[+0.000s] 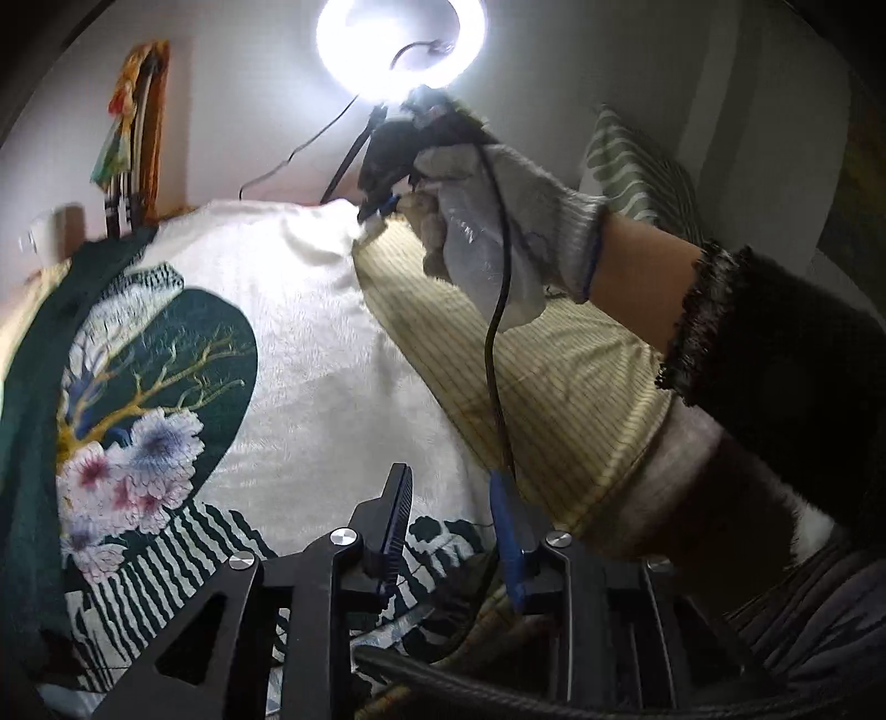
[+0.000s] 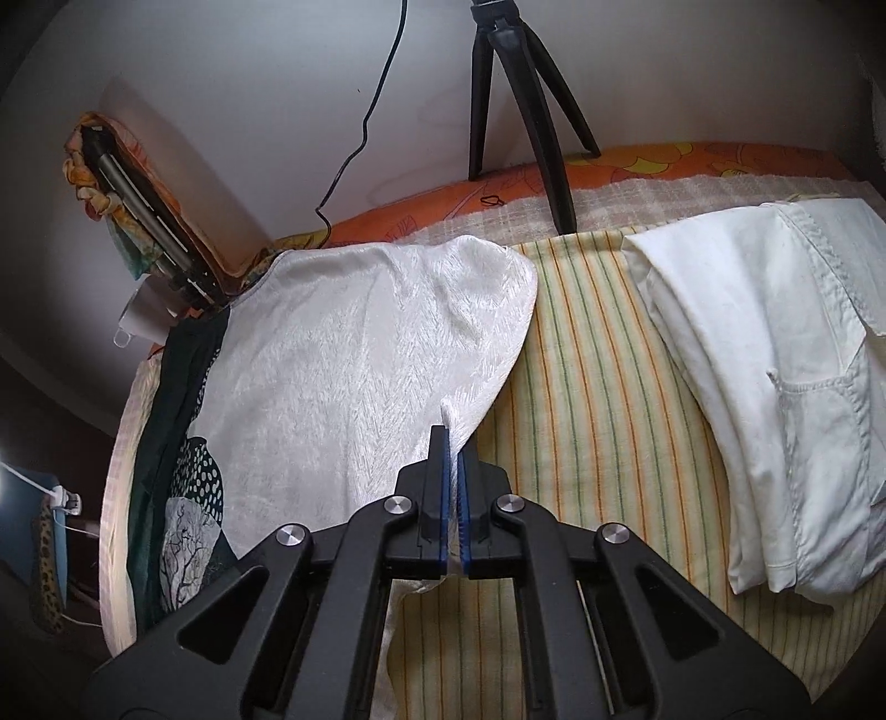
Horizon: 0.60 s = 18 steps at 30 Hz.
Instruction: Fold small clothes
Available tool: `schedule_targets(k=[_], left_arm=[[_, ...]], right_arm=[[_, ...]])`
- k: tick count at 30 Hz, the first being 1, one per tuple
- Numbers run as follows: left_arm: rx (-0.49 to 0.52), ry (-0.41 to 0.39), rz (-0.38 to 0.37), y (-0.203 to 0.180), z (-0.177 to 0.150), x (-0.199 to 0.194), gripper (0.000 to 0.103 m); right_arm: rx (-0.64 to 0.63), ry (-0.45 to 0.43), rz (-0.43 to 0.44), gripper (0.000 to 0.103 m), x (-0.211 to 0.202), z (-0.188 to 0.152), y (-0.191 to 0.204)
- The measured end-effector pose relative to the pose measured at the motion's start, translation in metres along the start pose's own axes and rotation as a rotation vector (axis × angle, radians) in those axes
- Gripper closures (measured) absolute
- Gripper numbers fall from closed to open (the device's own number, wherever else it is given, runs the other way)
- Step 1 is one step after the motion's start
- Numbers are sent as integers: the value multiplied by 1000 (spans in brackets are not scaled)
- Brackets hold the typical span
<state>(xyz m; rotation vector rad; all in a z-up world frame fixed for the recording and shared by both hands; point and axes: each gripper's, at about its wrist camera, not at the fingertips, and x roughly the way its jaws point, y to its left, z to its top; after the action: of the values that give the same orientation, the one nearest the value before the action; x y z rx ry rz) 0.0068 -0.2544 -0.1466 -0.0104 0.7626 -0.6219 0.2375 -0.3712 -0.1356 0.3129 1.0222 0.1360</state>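
Observation:
A white plush cloth with a dark green flower print [image 1: 310, 332] lies spread on the striped bed sheet [image 1: 554, 399]. In the right wrist view the same cloth [image 2: 343, 360] shows its white side. My right gripper [image 2: 454, 437] is shut on the cloth's edge, with white fabric pinched between its blue pads. In the left wrist view the right gripper [image 1: 376, 213], in a gloved hand, pinches the cloth's far corner. My left gripper [image 1: 454, 498] is open, its fingers spread just above the cloth's near edge, holding nothing.
A folded white garment [image 2: 775, 387] lies on the sheet at the right. A black tripod [image 2: 520, 99] stands at the far bed edge under a ring light [image 1: 401, 44]. A wall runs behind; a cable [image 1: 498, 332] hangs from the right gripper.

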Motion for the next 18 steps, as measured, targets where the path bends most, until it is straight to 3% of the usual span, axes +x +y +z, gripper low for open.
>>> schedule_targets(k=[7, 13, 18], left_arm=[[91, 83, -10, -24, -10, 24, 71], [-5, 74, -75, -9, -8, 15, 68], [-55, 17, -68, 7, -8, -7, 65]], right_arm=[[24, 21, 1, 99, 5, -4, -21], [7, 21, 18, 99, 3, -2, -20], [-2, 28, 17, 99, 5, -4, -21]])
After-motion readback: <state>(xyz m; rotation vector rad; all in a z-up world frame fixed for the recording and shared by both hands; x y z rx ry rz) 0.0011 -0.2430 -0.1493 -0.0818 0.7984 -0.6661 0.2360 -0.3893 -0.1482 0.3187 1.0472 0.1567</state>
